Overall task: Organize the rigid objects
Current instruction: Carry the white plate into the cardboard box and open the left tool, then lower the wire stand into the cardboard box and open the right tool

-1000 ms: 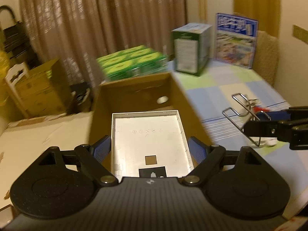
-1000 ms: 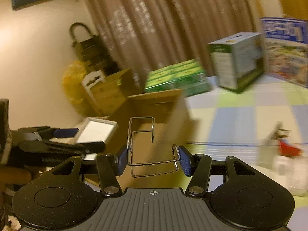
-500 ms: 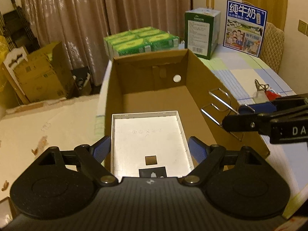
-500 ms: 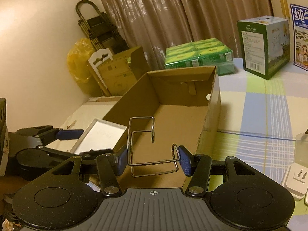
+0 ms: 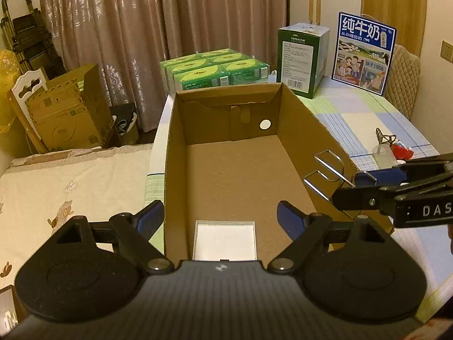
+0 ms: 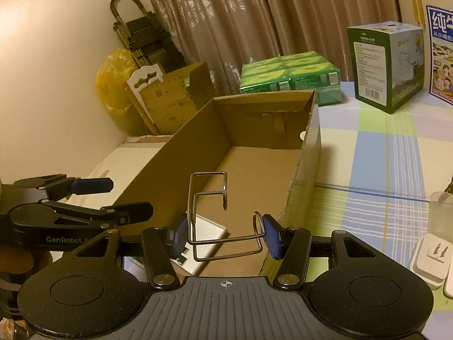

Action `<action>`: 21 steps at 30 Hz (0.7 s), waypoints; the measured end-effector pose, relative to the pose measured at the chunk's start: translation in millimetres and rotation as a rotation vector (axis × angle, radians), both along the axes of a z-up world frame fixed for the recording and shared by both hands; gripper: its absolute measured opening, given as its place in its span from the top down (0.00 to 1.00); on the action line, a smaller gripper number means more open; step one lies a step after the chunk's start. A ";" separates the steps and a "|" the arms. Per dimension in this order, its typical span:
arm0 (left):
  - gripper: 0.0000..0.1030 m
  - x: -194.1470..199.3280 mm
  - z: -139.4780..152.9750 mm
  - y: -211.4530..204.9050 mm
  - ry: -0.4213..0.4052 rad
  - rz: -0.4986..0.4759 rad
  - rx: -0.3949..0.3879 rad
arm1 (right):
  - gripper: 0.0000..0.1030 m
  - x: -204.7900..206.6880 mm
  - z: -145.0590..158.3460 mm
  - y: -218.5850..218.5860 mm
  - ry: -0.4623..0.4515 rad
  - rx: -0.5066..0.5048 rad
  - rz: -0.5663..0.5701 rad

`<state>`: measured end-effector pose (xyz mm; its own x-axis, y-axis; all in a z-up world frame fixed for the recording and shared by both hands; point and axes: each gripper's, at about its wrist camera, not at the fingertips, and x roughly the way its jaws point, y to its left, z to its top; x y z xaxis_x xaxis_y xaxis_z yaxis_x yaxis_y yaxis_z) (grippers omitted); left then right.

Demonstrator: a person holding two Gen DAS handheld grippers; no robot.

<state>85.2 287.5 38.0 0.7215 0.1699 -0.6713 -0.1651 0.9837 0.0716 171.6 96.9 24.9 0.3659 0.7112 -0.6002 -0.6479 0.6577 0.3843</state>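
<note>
An open cardboard box [image 5: 297,130] [image 6: 181,164] stands on the checked tablecloth. A flat white box [image 5: 225,239] [image 6: 209,228] lies on its floor at the near end. My left gripper [image 5: 219,218] [image 6: 127,197] hangs above that near end, open, with nothing between its fingers. My right gripper [image 6: 225,235] [image 5: 351,188] is shut on a bent metal wire rack [image 6: 208,173] [image 5: 334,171]. It holds the rack over the box's near right corner, just above the rim.
Green packs [image 5: 215,70], a green carton [image 5: 301,56] and a blue milk carton [image 5: 365,53] stand behind the box. A clear cup [image 5: 382,155] and a white plug adapter [image 6: 430,257] lie to the right. A bed [image 5: 56,187] is on the left.
The white box has left my left gripper's fingers and now lies on the cardboard box floor. Both grippers have come in over the box's near end, the right one still carrying the wire rack.
</note>
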 end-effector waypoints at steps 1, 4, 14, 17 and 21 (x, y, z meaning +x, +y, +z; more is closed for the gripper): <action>0.18 -0.6 0.4 0.5 -0.002 0.003 -0.002 | 0.50 0.3 -0.9 0.1 0.000 0.000 0.001; 0.18 -1.9 0.8 1.6 -0.007 0.012 -0.001 | 0.50 -0.6 -1.4 0.6 -0.004 0.002 0.004; 0.18 -6.5 4.5 3.1 -0.023 0.020 -0.014 | 0.41 -1.5 6.4 -6.1 -0.018 0.062 -0.015; 0.18 -9.7 8.5 -1.7 -0.035 0.016 -0.017 | 0.40 -3.1 14.2 -15.5 -0.036 0.073 -0.032; 0.18 -12.4 19.1 -15.4 -0.063 -0.002 -0.029 | 0.38 -10.3 26.8 -40.8 -0.069 0.079 -0.065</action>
<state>72.8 272.2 57.1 0.7626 0.1493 -0.6293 -0.1659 0.9856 0.0329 161.4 56.1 51.6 0.4513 0.7285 -0.5154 -0.6316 0.6688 0.3922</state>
